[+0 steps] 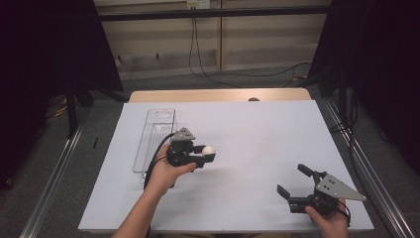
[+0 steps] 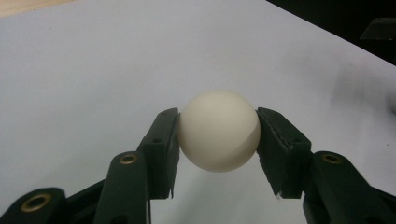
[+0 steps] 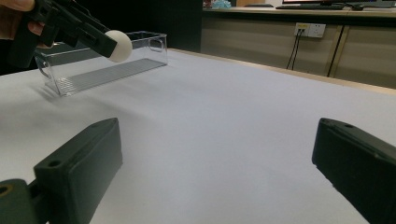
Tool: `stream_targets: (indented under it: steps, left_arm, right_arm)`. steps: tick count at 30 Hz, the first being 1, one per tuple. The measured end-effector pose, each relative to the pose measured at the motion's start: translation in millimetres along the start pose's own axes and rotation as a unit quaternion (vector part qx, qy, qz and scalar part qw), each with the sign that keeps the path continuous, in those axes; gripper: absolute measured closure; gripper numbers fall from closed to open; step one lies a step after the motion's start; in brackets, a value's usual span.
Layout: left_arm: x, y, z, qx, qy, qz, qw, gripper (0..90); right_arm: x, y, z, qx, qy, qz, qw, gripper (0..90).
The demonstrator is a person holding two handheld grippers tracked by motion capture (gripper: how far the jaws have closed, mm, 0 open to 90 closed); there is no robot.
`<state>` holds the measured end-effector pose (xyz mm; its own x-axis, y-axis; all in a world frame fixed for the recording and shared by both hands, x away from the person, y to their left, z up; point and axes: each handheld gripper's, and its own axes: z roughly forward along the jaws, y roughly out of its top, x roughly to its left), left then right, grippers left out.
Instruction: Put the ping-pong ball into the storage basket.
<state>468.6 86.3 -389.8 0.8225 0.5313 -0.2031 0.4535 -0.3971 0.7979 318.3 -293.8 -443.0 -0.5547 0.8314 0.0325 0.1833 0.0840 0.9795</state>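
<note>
We see a big white sheet (image 1: 257,148) spread over a wooden table (image 1: 218,95), and the sheet is mostly bare. On its left side lies a long clear box (image 1: 154,139) with see-through walls and a ribbed floor. From the right gripper view the clear box (image 3: 107,65) looks like it has nothing in it, though we cannot see every corner. Just to the right of the box, the left gripper (image 1: 205,154) is held up above the sheet in a hand (image 1: 166,173), and it has a small white ball (image 1: 209,149) in its grip. In the left gripper view the white ball (image 2: 219,130) sits right between the two black jaws, and both pads press on its sides, so the jaws are clamped on the ball. Under the ball there is only white sheet. In the right gripper view the ball (image 3: 119,45) hangs in front of the box, near its top edge, but it is not inside. The right gripper (image 1: 295,181) is far over at the near right corner of the sheet, held in the other hand (image 1: 329,220). Its jaws are spread wide apart and hold nothing. Nothing lies on the sheet between the two grippers. Behind the table we see a grey floor with black cables (image 1: 237,74) lying on it, a pale wall, and a white socket (image 3: 310,30) with cords hanging down. Dark curtains (image 1: 44,59) hang on both sides.
</note>
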Motion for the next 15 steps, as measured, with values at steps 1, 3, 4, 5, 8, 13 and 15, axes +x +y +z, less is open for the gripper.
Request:
stream_targets:
  steps: [1, 3, 4, 5, 8, 13, 15]
  left_arm:
    - [0.2, 0.1, -0.5, -0.002, 0.001, -0.002, 1.0000, 51.1]
    - [1.0, -0.1, -1.1, -0.004, 0.001, -0.004, 1.0000, 51.1]
    - [2.3, -0.2, -1.6, -0.005, -0.001, -0.001, 1.0000, 51.1]
    - [2.0, -0.2, -1.9, -0.007, 0.001, -0.005, 1.0000, 51.1]
    - [3.8, 0.2, -4.1, -0.006, 0.002, -0.002, 1.0000, 51.1]
    - [5.7, 0.2, -6.4, -0.010, 0.008, -0.007, 0.9999, 51.1]
    - [7.2, 0.0, -7.4, -0.012, 0.006, -0.006, 0.9999, 51.1]
  right_arm:
    - [0.1, 0.0, -0.1, 0.000, 0.000, 0.000, 1.0000, 1.2]
    - [0.0, 0.0, 0.0, 0.000, 0.000, 0.000, 1.0000, 1.2]
    - [0.0, 0.0, 0.0, 0.000, 0.000, 0.000, 1.0000, 1.1]
    - [0.0, 0.0, 0.0, 0.000, 0.001, 0.000, 1.0000, 1.2]
    - [-0.2, 0.0, -0.3, 0.000, 0.001, -0.001, 1.0000, 1.2]
    - [0.0, 0.1, -0.4, 0.000, 0.002, 0.000, 1.0000, 1.2]
    - [0.0, 0.1, -0.4, 0.001, 0.002, 0.000, 1.0000, 1.2]
